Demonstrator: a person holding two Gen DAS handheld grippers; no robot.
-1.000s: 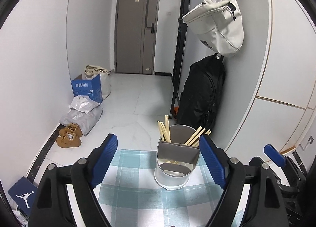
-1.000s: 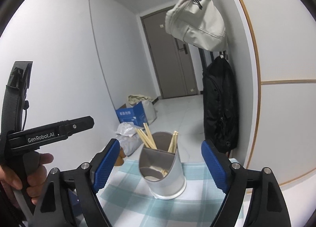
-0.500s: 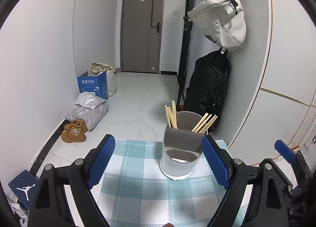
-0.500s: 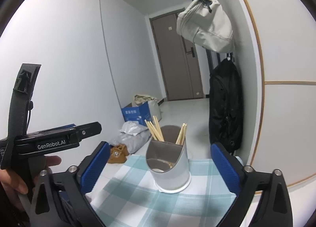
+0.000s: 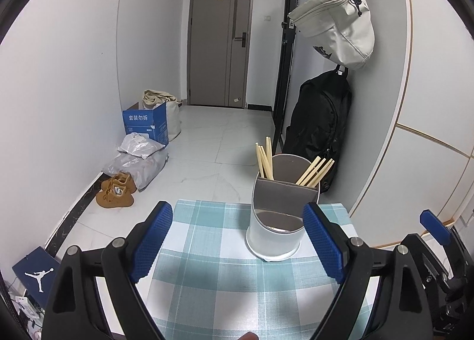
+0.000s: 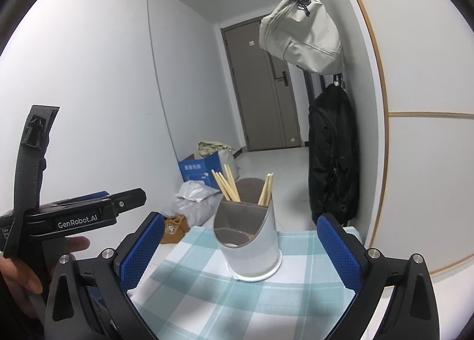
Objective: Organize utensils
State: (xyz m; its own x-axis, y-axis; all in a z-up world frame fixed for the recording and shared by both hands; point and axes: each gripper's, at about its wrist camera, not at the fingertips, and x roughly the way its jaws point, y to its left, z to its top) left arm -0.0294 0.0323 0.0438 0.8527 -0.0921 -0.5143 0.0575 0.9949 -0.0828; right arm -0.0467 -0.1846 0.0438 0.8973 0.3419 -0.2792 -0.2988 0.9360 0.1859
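Chopsticks, pale wooden ones (image 5: 314, 171), stand sorted in the grey-and-white divided holder (image 5: 277, 221) on my checked desk (image 5: 213, 266). Left gripper (image 5: 237, 243) jaws wide, empty; right gripper (image 6: 241, 252) jaws have just been opening, nothing between. I'd approach slowly, centred on the sticks.

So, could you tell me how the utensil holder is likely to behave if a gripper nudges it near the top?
The utensil holder is tall and narrow-based, so a high push would probably tip it. It looks like thin, light plastic, likely sliding easily on the checked cloth. The chopsticks lean loosely and would probably rattle or shift.
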